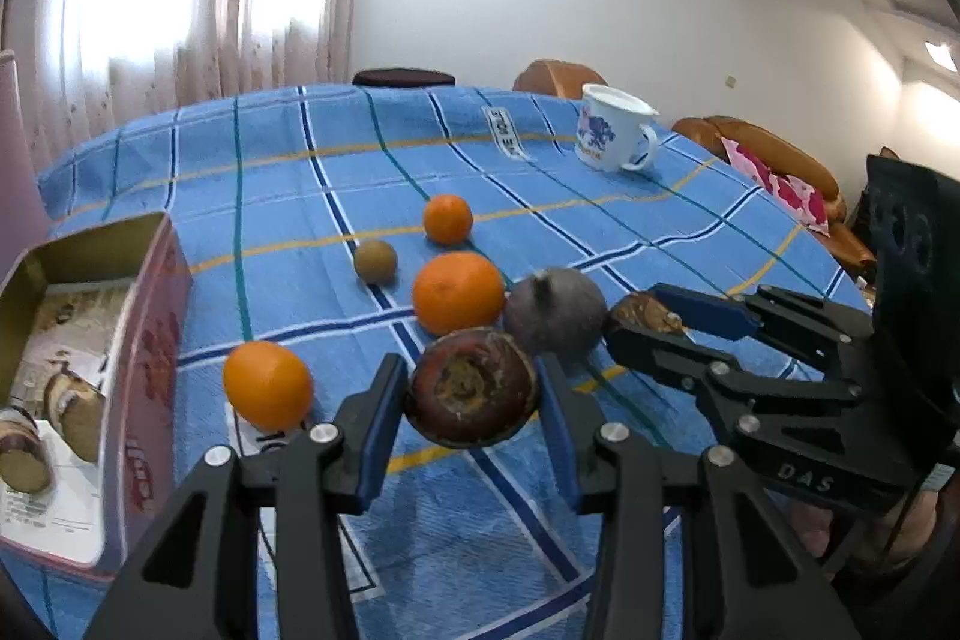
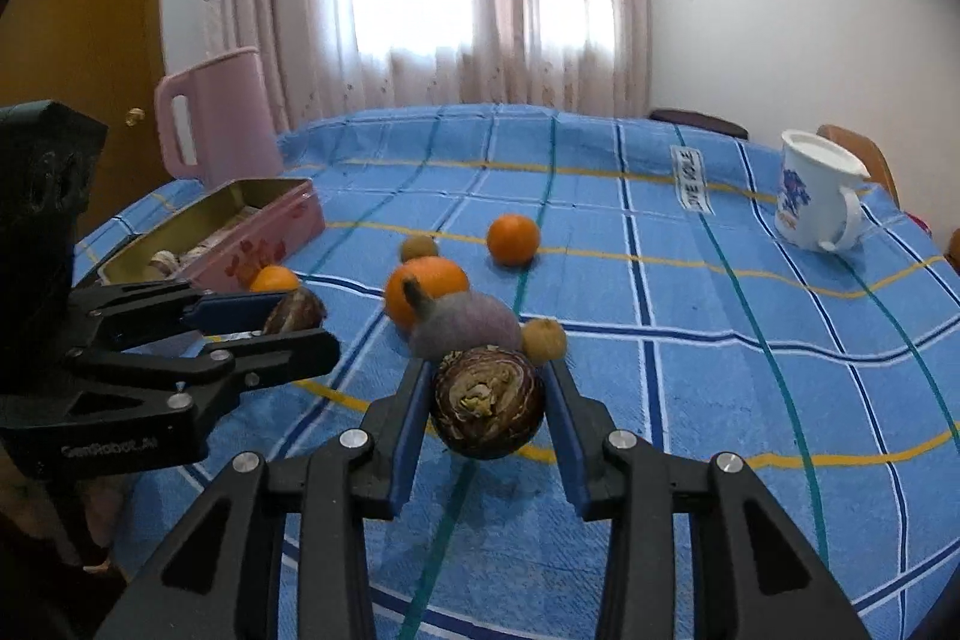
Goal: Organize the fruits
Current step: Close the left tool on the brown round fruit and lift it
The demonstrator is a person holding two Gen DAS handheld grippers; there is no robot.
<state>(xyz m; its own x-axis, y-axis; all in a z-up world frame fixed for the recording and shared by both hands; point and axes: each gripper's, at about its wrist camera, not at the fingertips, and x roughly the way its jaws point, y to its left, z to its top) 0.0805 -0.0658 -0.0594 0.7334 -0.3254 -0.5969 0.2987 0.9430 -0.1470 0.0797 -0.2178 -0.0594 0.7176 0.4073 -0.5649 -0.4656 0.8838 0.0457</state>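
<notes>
In the left wrist view my left gripper [image 1: 472,370] is shut on a dark brown round fruit [image 1: 471,391], low over the blue checked cloth [image 1: 270,172]. To its right, my right gripper [image 1: 639,313] is shut on a brown streaked fruit [image 1: 645,313]. The right wrist view shows that streaked fruit [image 2: 489,409] pinched in the right gripper [image 2: 487,370], and the left gripper [image 2: 297,319] with its dark fruit [image 2: 294,311] at the left. Beyond them lie three oranges [image 1: 458,292] [image 1: 447,218] [image 1: 268,385], a grey-purple fruit [image 1: 555,310] and a small brown fruit [image 1: 375,261].
An open pink tin [image 1: 144,340] with wrapped items stands at the table's left side. A white mug [image 1: 612,133] sits at the far right. A pink jug [image 2: 219,118] stands behind the tin. Another small brown fruit [image 2: 543,338] lies right of the purple one. Chairs ring the table.
</notes>
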